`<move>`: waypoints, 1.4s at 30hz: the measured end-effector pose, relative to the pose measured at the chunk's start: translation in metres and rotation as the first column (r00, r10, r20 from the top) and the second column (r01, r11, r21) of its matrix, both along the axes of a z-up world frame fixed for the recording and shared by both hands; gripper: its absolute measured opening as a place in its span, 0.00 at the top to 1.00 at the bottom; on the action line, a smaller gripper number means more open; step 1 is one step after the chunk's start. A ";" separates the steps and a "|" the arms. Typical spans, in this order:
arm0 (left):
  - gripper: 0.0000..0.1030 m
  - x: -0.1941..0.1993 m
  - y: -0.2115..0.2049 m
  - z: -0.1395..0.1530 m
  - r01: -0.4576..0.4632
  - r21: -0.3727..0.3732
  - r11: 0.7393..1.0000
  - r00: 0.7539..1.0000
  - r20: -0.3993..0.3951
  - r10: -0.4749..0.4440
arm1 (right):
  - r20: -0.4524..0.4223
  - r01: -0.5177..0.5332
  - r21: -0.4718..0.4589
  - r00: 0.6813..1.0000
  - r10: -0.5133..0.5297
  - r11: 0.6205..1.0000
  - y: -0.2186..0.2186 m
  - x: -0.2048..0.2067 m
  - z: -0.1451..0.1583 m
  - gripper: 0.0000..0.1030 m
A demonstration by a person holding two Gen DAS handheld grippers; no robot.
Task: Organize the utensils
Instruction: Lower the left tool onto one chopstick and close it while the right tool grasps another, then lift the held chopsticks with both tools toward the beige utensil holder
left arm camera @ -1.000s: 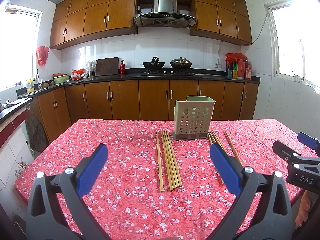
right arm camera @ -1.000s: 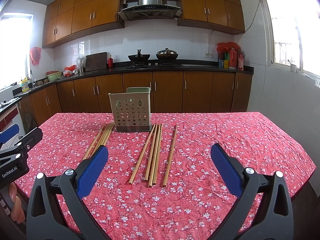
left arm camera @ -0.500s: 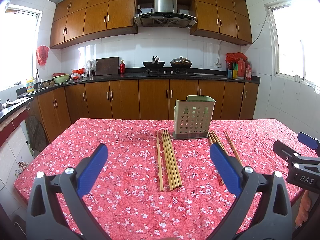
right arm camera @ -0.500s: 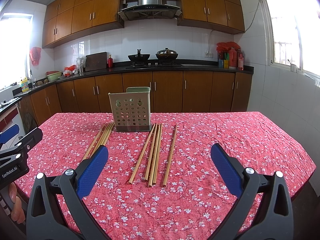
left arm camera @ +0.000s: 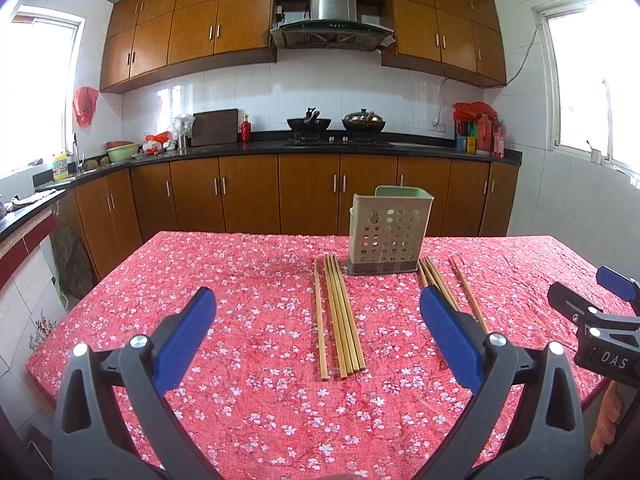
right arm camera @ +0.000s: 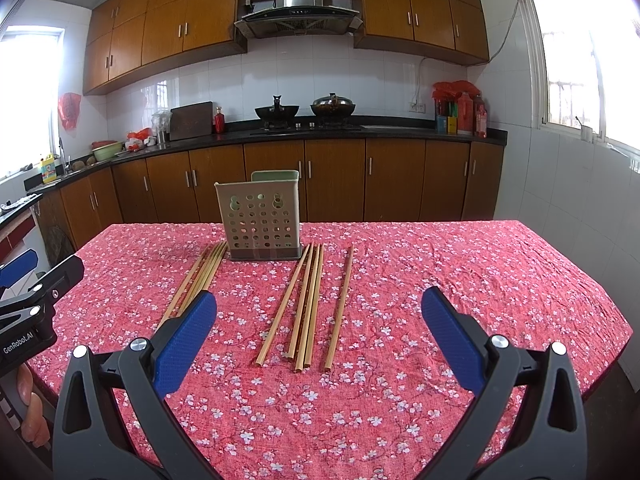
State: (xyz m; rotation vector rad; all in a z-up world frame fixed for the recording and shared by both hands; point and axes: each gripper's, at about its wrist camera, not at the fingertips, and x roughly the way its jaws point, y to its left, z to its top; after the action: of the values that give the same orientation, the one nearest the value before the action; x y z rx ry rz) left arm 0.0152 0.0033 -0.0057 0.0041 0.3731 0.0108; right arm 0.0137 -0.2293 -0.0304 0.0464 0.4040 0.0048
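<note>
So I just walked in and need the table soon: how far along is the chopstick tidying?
Nothing looks done: the holder shows no chopsticks. Nothing is in hand; the left gripper and right gripper are open. Both chopstick groups are left on the tablecloth.

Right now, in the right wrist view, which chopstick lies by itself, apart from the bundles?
The rightmost chopstick, right of the perforated utensil holder. A strip of bare tablecloth separates it from the four-stick bundle.
</note>
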 end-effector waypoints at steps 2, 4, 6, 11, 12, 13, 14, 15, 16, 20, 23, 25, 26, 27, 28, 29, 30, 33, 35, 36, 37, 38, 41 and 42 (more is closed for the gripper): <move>0.04 0.011 0.000 -0.007 -0.022 0.012 1.000 0.999 -0.035 0.022 | -0.031 0.004 0.018 1.000 -0.004 1.000 -0.003 0.007 -0.006 0.02; 0.04 0.025 -0.001 -0.019 -0.056 0.045 0.997 0.994 -0.090 0.059 | -0.070 0.021 0.031 0.997 -0.018 0.999 -0.011 0.014 -0.014 0.02; 0.04 0.037 0.004 -0.030 -0.076 0.059 0.995 0.986 -0.144 0.084 | -0.124 0.046 0.041 0.991 -0.041 0.998 -0.017 0.028 -0.023 0.02; 0.04 0.069 0.023 -0.049 -0.091 0.019 0.996 0.945 -0.313 0.092 | -0.294 0.075 0.095 0.955 -0.044 0.993 -0.029 0.075 -0.050 0.11; 0.04 0.075 0.026 -0.054 -0.093 0.009 0.996 0.937 -0.337 0.091 | -0.320 0.081 0.111 0.947 -0.042 0.991 -0.032 0.082 -0.055 0.19; 0.04 0.080 0.029 -0.057 -0.097 0.005 0.995 0.932 -0.351 0.093 | -0.357 0.091 0.134 0.933 -0.037 0.987 -0.035 0.092 -0.061 0.26; 0.04 0.086 0.031 -0.060 -0.100 -0.001 0.995 0.926 -0.367 0.093 | -0.401 0.102 0.168 0.916 -0.026 0.980 -0.038 0.105 -0.070 0.30; 0.04 0.093 0.035 -0.064 -0.097 -0.025 0.995 0.918 -0.389 0.079 | -0.424 0.107 0.189 0.906 -0.017 0.976 -0.040 0.111 -0.075 0.37; 0.04 0.098 0.037 -0.065 -0.091 -0.047 0.995 0.912 -0.405 0.065 | -0.444 0.115 0.203 0.896 -0.013 0.972 -0.042 0.118 -0.080 0.42; 0.20 0.120 0.040 -0.075 -0.075 -0.068 0.995 0.889 -0.456 0.036 | -0.495 0.133 0.177 0.869 -0.029 0.975 -0.037 0.137 -0.095 0.51; 0.39 0.139 0.034 -0.084 -0.038 -0.072 0.997 0.870 -0.494 -0.002 | -0.502 0.135 0.146 0.864 -0.044 0.980 -0.033 0.142 -0.098 0.59; 0.46 0.148 0.030 -0.089 -0.015 -0.081 0.997 0.857 -0.514 -0.029 | -0.500 0.133 0.127 0.864 -0.052 0.983 -0.031 0.142 -0.098 0.61; 0.52 0.153 0.028 -0.092 -0.005 -0.084 0.996 0.852 -0.522 -0.040 | -0.499 0.132 0.121 0.865 -0.055 0.984 -0.031 0.142 -0.097 0.62; 0.57 0.157 0.025 -0.095 0.007 -0.091 0.996 0.844 -0.533 -0.054 | -0.499 0.133 0.119 0.865 -0.057 0.984 -0.031 0.145 -0.097 0.63; 0.60 0.160 0.023 -0.098 0.016 -0.096 0.995 0.839 -0.540 -0.065 | -0.496 0.132 0.117 0.867 -0.058 0.984 -0.033 0.146 -0.097 0.64; 0.65 0.162 0.023 -0.099 0.021 -0.098 0.995 0.835 -0.545 -0.071 | -0.493 0.132 0.112 0.868 -0.060 0.985 -0.032 0.140 -0.096 0.64; 0.70 0.165 0.021 -0.103 0.030 -0.098 0.995 0.828 -0.556 -0.080 | -0.491 0.132 0.110 0.869 -0.062 0.985 -0.034 0.141 -0.096 0.65; 0.81 0.170 0.017 -0.109 0.046 -0.098 0.994 0.812 -0.576 -0.095 | -0.480 0.135 0.086 0.874 -0.077 0.987 -0.032 0.144 -0.099 0.74; 0.88 0.172 0.015 -0.111 0.054 -0.084 0.995 0.810 -0.579 -0.093 | -0.472 0.138 0.071 0.877 -0.089 0.988 -0.034 0.144 -0.101 0.85; 0.91 0.174 0.015 -0.112 0.054 -0.071 0.996 0.813 -0.576 -0.085 | -0.470 0.137 0.075 0.878 -0.086 0.988 -0.036 0.149 -0.103 0.89; 0.92 0.177 0.016 -0.112 0.055 -0.062 0.997 0.815 -0.574 -0.080 | -0.469 0.134 0.086 0.880 -0.079 0.987 -0.040 0.150 -0.103 0.90; 0.92 0.178 0.019 -0.112 0.054 -0.063 0.997 0.815 -0.574 -0.081 | -0.468 0.136 0.087 0.880 -0.080 0.987 -0.043 0.152 -0.103 0.91; 0.92 0.193 0.032 -0.113 0.030 -0.061 0.998 0.819 -0.570 -0.059 | -0.464 0.160 0.079 0.879 -0.105 0.984 -0.053 0.162 -0.104 0.92; 0.92 0.199 0.037 -0.113 0.016 -0.056 0.998 0.821 -0.569 -0.045 | -0.463 0.170 0.081 0.879 -0.115 0.982 -0.057 0.164 -0.103 0.92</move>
State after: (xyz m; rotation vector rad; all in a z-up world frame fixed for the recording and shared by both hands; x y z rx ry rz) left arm 0.2140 0.0402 -0.1192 -0.0360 0.9792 -0.0327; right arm 0.1778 -0.2862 -0.1338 0.1988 0.8733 -0.1310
